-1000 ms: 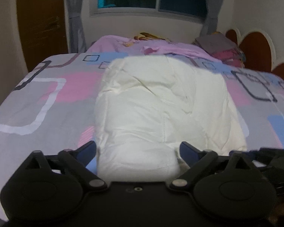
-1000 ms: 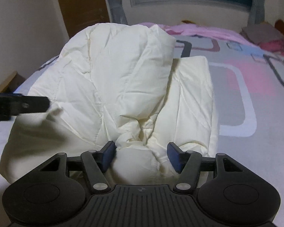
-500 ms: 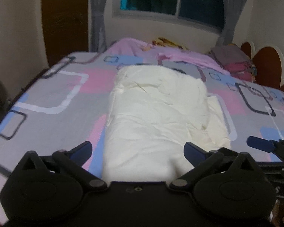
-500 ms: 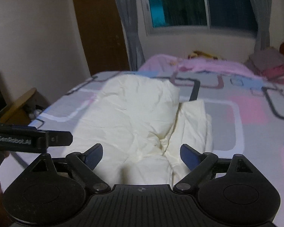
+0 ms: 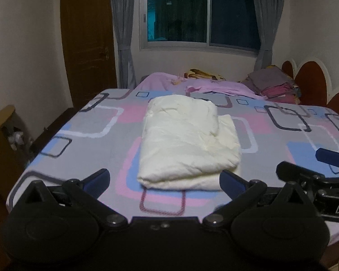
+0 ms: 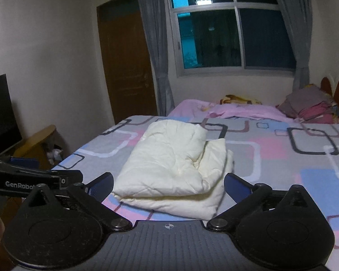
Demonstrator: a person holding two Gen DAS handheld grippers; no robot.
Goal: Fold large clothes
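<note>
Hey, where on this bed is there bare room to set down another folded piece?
The sheet is bare between the folded cream jacket and the bed's door-side edge. It is also bare between the jacket and the headboard. The window end is crowded: a pink blanket and a clothes stack. The right gripper is opening, empty.

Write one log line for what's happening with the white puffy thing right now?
garment: cream padded garment folded, lying on bed | left gripper: open, empty | right gripper: jaws opening, nothing between them
</note>
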